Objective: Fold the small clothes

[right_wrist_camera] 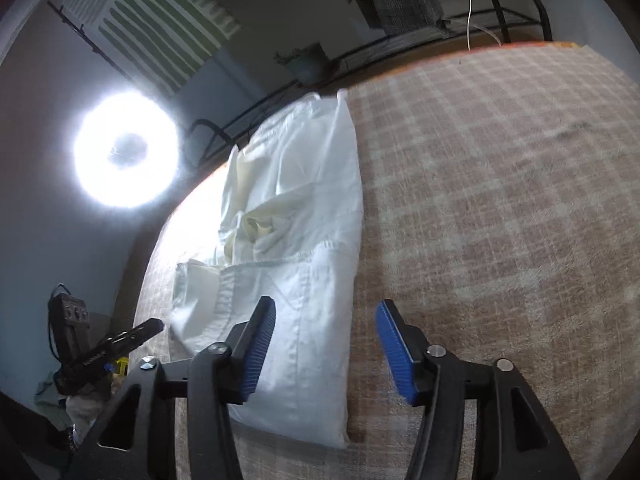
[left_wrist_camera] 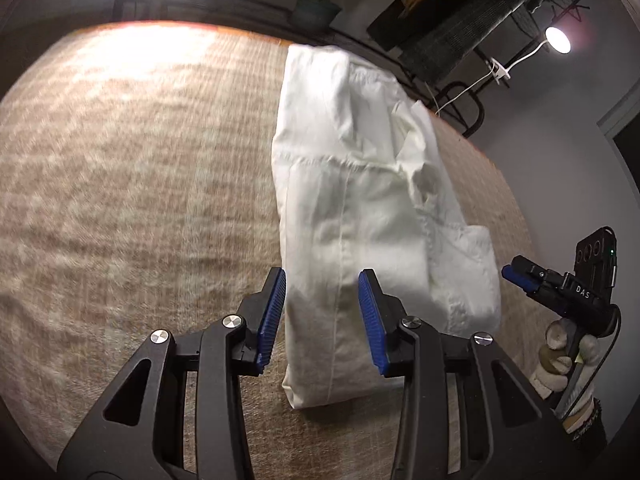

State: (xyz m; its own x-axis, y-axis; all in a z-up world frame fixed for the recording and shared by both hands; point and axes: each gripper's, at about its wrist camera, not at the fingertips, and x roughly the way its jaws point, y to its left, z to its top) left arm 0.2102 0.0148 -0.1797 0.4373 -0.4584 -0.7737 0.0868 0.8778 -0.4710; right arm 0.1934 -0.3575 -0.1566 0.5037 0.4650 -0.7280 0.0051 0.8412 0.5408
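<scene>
White trousers lie folded lengthwise in a long strip on the checked brown cloth. My left gripper is open and empty, held above the strip's near end. The right gripper shows at the right edge of the left wrist view, beside the garment, in a gloved hand. In the right wrist view the trousers run away from me, and my right gripper is open and empty over their near right edge. The left gripper shows at lower left.
The checked cloth covers the whole work surface, with an orange edge at the far side. A ring light glares at left. A small lamp and dark racks stand behind the surface.
</scene>
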